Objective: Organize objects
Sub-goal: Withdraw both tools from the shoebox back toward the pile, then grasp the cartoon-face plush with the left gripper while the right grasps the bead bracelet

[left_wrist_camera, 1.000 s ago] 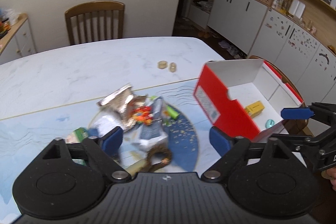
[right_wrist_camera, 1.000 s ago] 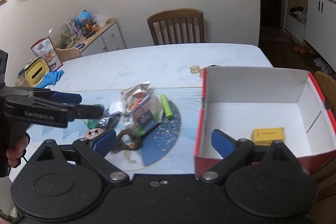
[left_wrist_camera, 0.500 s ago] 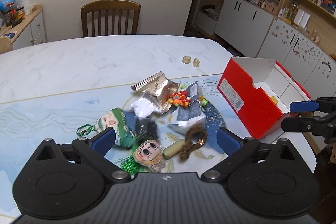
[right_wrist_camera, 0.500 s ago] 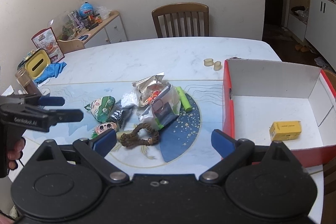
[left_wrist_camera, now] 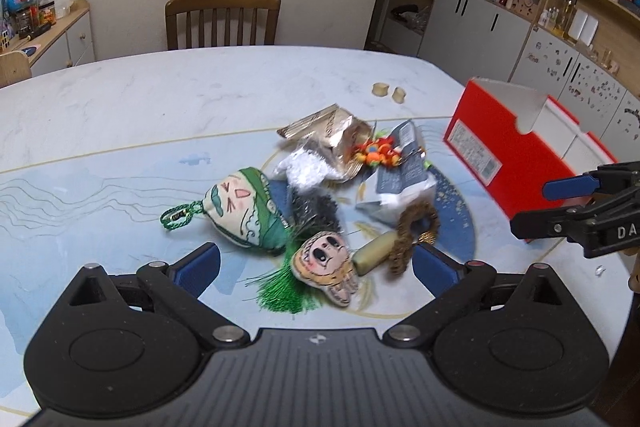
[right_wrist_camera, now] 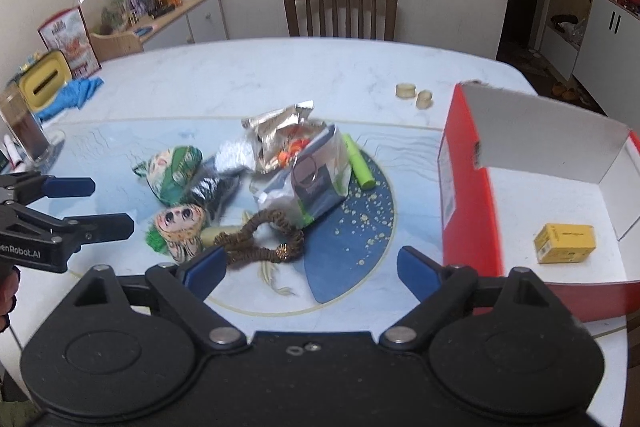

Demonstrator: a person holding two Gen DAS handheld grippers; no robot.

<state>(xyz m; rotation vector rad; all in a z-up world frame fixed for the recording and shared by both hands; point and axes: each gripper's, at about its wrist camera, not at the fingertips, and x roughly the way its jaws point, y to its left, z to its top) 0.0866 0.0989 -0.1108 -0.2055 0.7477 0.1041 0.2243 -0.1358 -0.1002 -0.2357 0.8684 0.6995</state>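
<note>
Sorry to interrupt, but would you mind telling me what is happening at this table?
A person holds two grippers over a heap of small toys and packets on the table; neither holds anything. The left gripper is open above a small doll-face plush; the right gripper's jaws are closing, empty. The red cardboard box holds only a small yellow box.

Both wrist cams look down-fwd, near — share toy pile (left_wrist_camera: 344, 195) (right_wrist_camera: 256, 183).

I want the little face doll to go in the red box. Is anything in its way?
Yes. Between the face doll and the red box lie the brown hair tie and a crumpled packet.
</note>
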